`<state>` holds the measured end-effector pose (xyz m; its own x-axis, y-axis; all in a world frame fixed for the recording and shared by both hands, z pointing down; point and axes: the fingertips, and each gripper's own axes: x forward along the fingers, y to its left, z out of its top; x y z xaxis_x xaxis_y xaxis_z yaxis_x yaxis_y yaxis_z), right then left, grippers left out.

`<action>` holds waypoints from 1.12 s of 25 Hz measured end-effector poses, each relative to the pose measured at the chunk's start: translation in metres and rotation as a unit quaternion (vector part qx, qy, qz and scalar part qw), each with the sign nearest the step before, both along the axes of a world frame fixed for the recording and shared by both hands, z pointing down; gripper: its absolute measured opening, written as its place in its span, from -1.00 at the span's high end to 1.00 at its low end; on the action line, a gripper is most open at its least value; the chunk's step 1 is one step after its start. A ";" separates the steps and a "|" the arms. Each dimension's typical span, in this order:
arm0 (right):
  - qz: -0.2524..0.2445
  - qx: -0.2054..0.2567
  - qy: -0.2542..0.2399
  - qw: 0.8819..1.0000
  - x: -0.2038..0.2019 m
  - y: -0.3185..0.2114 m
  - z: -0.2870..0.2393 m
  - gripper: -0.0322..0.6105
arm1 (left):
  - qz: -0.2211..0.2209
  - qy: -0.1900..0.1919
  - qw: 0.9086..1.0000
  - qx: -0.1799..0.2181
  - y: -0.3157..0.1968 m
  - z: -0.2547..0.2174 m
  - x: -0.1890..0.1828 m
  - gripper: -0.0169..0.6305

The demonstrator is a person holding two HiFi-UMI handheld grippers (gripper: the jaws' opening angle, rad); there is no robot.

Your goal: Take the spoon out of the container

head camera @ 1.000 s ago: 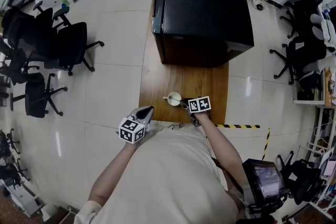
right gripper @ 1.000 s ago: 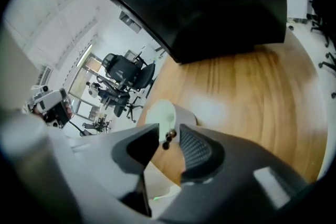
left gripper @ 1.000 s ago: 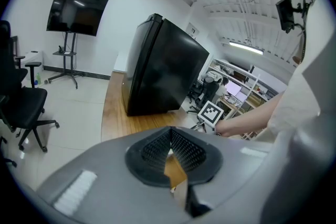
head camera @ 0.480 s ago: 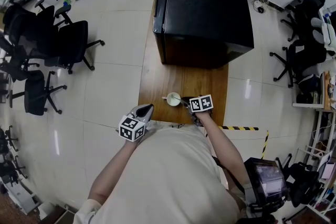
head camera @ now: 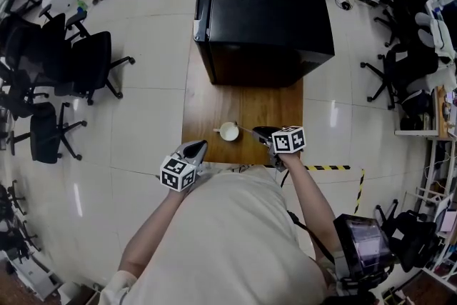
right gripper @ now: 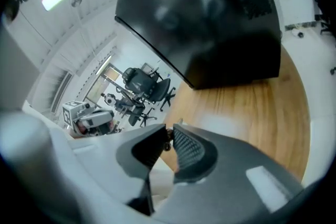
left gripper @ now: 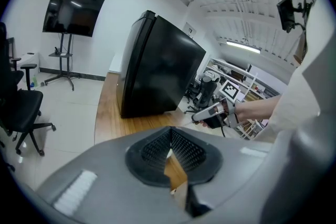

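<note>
A white cup point(head camera: 228, 131) stands on the wooden table point(head camera: 214, 107), near its front edge. My right gripper point(head camera: 265, 133) hovers just right of the cup, shut on the thin handle of the spoon point(head camera: 248, 130). The spoon's free end points left toward the cup's rim, and I cannot tell whether it is clear of the rim. In the right gripper view the pads point(right gripper: 184, 147) pinch a small dark piece of the spoon point(right gripper: 168, 137). The left gripper view shows my right gripper point(left gripper: 198, 119) above the table. My left gripper point(head camera: 197, 151) is shut and holds nothing, at the table's front left corner.
A big black cabinet point(head camera: 260, 7) fills the far half of the table. Office chairs point(head camera: 68, 61) stand on the tiled floor to the left and more chairs point(head camera: 407, 61) to the right. Yellow-black tape point(head camera: 332, 168) marks the floor at the table's right front.
My right gripper has shut on the spoon handle and moved to the right, away from the cup, with the spoon in it. The left gripper has stayed put.
</note>
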<state>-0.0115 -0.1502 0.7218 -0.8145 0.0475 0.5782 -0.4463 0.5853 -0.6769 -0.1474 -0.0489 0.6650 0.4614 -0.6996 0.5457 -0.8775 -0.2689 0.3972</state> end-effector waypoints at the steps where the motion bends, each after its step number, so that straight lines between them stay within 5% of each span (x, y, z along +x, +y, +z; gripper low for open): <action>1: 0.009 0.002 -0.009 1.000 0.004 -0.003 -0.006 0.77 | 0.002 0.000 1.000 0.000 -0.001 0.000 0.002 1.00; 7: 0.048 0.031 0.009 0.998 0.025 -0.020 0.005 0.77 | 0.009 -0.004 1.000 -0.002 0.001 0.000 0.010 1.00; 14: 0.034 0.092 0.110 0.989 0.022 -0.016 0.063 0.77 | 0.016 -0.010 1.000 -0.010 0.006 -0.001 0.007 1.00; 20: -0.059 0.247 0.217 0.943 0.024 -0.020 0.089 0.77 | 0.017 -0.017 1.000 -0.013 0.005 -0.001 0.017 1.00; 25: -0.098 0.314 0.260 0.908 0.027 -0.021 0.102 0.77 | 0.019 -0.025 0.999 -0.013 0.007 -0.002 0.021 1.00; 28: -0.104 0.329 0.271 0.898 0.030 -0.020 0.110 0.77 | 0.015 -0.029 0.999 -0.015 0.009 -0.002 0.019 1.00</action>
<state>0.0184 -0.1706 0.8316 -0.4182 -0.3312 0.8458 -0.4396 0.8886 0.1307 -0.1281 -0.0402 0.6632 0.4493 -0.6689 0.5923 -0.8907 -0.2842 0.3547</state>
